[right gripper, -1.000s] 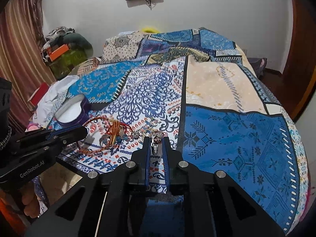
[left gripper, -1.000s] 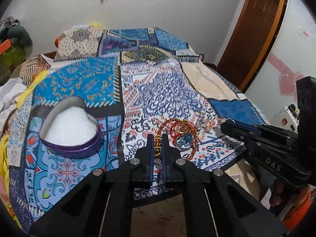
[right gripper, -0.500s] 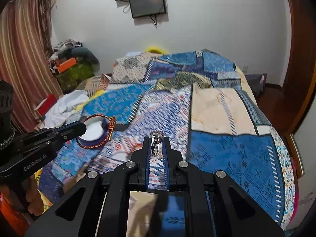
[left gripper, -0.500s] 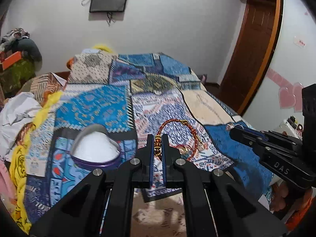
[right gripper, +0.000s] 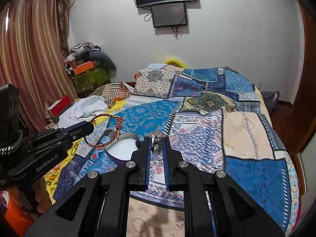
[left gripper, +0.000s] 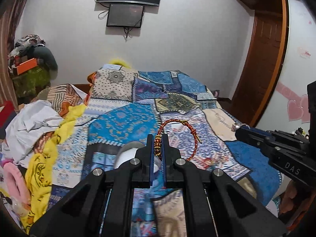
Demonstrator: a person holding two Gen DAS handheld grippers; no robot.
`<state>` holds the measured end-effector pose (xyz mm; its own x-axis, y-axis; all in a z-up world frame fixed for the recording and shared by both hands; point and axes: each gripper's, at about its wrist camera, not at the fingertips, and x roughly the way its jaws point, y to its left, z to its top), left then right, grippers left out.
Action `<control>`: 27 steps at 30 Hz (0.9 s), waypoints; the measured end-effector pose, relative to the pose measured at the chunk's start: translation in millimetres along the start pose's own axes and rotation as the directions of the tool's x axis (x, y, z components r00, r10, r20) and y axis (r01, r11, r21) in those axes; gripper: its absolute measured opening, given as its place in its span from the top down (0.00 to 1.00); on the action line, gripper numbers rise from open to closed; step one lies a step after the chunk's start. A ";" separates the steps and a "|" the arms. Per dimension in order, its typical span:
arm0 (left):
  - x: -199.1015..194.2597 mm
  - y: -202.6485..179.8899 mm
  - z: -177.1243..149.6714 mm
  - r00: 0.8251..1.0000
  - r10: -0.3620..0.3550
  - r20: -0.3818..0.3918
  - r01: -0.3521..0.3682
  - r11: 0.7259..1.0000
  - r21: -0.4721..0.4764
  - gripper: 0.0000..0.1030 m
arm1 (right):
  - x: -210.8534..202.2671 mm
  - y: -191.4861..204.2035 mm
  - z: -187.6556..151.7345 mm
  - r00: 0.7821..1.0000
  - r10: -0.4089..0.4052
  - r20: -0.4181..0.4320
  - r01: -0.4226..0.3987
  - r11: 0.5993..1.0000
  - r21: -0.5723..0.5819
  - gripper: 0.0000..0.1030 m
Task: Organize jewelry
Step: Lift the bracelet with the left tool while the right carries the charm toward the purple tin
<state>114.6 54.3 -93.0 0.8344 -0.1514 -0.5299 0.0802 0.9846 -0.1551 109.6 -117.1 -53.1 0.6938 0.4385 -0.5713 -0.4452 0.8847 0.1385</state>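
Your left tool is clenched on the beaded part of a red and gold bracelet. The rest of the cord loops up and to the right of the jaws, free in the air above the bed, with 1 gold end hanging loose. Your right tool is also clenched, and it grips a silver ring with a clear stone on top, held upright between the blue pads.

Just under the left tool, a purple dish with white filling lies on the patchwork bedcover; the jaws hide most of it in the left view. The right view shows it better, to the left of the right tool and under the hanging bracelet. This view also shows the left tool from the side, with the bracelet at its tip.

The left view shows the right tool from the side, at the right edge, with the ring as a small silver point at its tip. Only this view shows the pink hearts on the white wall beside the wooden door. Only the right view shows the striped curtain. Both views show the 2 dark screens on the far wall and crumpled clothes at the left side of the bed.
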 end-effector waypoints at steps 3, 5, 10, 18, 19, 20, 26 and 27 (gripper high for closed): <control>7.0 14.0 -0.8 1.000 0.019 -0.018 -0.019 1.000 -0.003 0.95 | 11.0 11.9 4.5 1.000 0.018 0.000 -0.018 1.000 -0.017 0.90; 12.2 22.3 -2.1 0.999 0.020 -0.034 -0.020 1.000 -0.014 0.95 | 17.7 19.2 5.4 1.000 0.030 -0.005 -0.030 0.999 -0.027 0.90; 30.6 43.8 -8.5 0.997 0.014 -0.082 -0.018 0.999 -0.043 0.95 | 37.7 32.2 7.9 0.998 0.062 -0.033 -0.064 0.997 -0.049 0.90; 66.5 63.3 -22.3 0.988 -0.002 -0.155 -0.007 0.998 -0.057 0.95 | 84.3 45.4 -3.8 0.979 0.126 -0.159 -0.136 0.989 -0.055 0.90; 70.3 64.9 -24.0 0.987 -0.003 -0.163 -0.007 0.998 -0.057 0.95 | 91.8 46.0 -6.3 0.976 0.130 -0.175 -0.141 0.989 -0.052 0.90; 74.2 66.4 -25.6 0.985 -0.003 -0.171 -0.007 0.998 -0.059 0.95 | 96.7 45.8 -7.0 0.974 0.130 -0.187 -0.142 0.989 -0.052 0.90; 96.3 78.3 -33.1 0.977 -0.010 -0.213 -0.008 0.997 -0.083 0.95 | 122.1 45.3 -10.4 0.958 0.142 -0.248 -0.157 0.987 -0.044 0.90; 99.8 79.5 -33.8 0.976 -0.012 -0.218 -0.006 0.997 -0.083 0.95 | 126.0 44.3 -11.4 0.953 0.151 -0.262 -0.165 0.986 -0.034 0.90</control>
<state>185.8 114.6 -186.4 0.6948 -0.1787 -0.6967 0.0294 0.9749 -0.2207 170.9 -24.4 -128.2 0.4460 0.5099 -0.7356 -0.5729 0.7941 0.2030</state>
